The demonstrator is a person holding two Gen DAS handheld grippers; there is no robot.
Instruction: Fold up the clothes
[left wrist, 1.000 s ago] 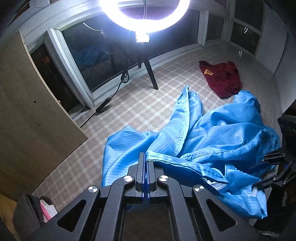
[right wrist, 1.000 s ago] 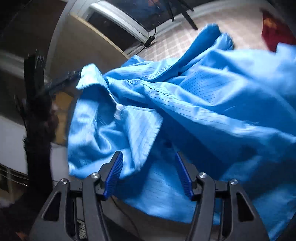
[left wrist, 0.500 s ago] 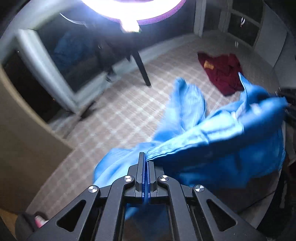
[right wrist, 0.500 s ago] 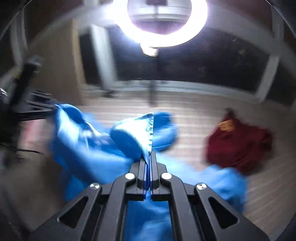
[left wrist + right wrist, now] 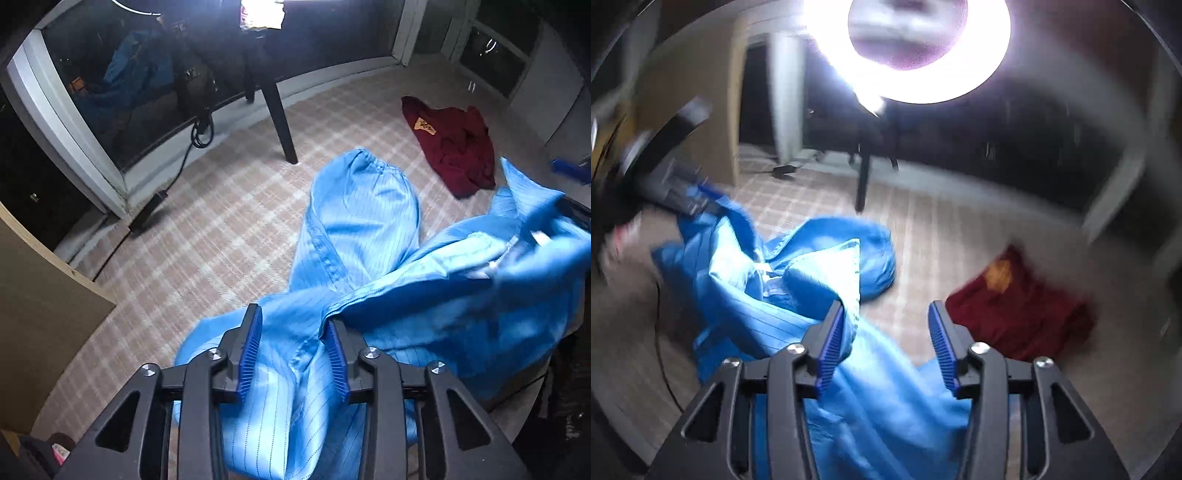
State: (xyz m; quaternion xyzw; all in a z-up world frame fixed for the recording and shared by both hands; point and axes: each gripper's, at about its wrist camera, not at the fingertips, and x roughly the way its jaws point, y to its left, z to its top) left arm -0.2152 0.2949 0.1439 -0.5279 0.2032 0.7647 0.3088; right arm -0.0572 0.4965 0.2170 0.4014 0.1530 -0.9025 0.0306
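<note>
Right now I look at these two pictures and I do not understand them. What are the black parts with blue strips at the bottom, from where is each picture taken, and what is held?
There is no robot here. A person holds a pair of hand-held tongs in each hand, and a wide-angle camera on each pair looks forward along its two fingers. One picture comes from the left tongs, the other from the right tongs. The blue strips are the gripping pads.

On the checked floor lies a crumpled blue garment, and further away a dark red garment. A ring light on a stand shines on the scene.

Both pairs of tongs are opening. Blue cloth passes between the pads of each, but the pads do not press on it, so nothing is firmly held.
</note>
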